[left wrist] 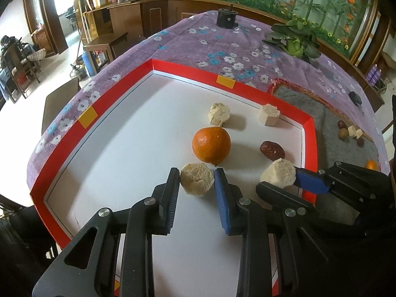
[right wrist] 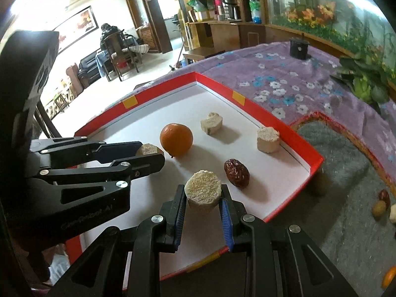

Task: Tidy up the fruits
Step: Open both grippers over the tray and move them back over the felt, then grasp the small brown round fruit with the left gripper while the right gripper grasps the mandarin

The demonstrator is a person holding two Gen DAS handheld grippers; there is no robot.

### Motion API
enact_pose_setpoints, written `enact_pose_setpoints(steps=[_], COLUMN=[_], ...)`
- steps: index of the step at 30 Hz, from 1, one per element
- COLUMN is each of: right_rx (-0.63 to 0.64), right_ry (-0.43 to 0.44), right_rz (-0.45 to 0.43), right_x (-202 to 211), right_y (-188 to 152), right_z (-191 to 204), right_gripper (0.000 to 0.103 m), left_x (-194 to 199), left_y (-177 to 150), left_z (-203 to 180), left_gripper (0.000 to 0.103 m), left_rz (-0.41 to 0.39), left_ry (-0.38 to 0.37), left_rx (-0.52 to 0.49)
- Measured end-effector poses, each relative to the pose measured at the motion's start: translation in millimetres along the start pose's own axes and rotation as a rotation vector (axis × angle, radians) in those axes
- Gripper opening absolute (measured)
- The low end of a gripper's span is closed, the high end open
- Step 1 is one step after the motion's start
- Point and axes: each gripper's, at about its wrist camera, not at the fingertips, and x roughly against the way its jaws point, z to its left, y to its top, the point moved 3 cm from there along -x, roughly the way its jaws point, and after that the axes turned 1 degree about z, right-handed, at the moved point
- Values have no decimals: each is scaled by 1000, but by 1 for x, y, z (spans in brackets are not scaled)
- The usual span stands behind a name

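In the right wrist view the left gripper (right wrist: 151,156) covers most of its pale chunk (right wrist: 148,149); only the top shows. At the right edge a small orange (right wrist: 389,277) and a pale piece (right wrist: 393,216) on the grey mat (right wrist: 346,173) are cut off. In the left wrist view the mat's small fruits (left wrist: 350,132) are too tiny to identify. The seated person (right wrist: 110,33) is too distant to make out.

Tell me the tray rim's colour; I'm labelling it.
Red, with yellow patches; the rim shows best in the left wrist view.
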Motion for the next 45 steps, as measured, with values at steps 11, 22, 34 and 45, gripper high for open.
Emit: enact_pose_setpoints(steps=[11,22,34,45], right_rx=[28,-56,-166,-236], right_ry=[-21,-21,-112,-195], right_rz=[-10,-112,-139,-125], right_x=[15,69,112,136], right_y=[-9,-26,-55,-86], right_z=[9,-10,-54,-94], right_gripper=[39,43,44,45], left_x=[0,33,48,42], left_y=[-5,-3,1,3], left_z=[3,-16,-75,-126], left_gripper=[58,65,65,66], left_rz=[-8,-80,-104,-84], left_ry=[48,60,-37,-106], left_rx=[7,-11,-97,-172])
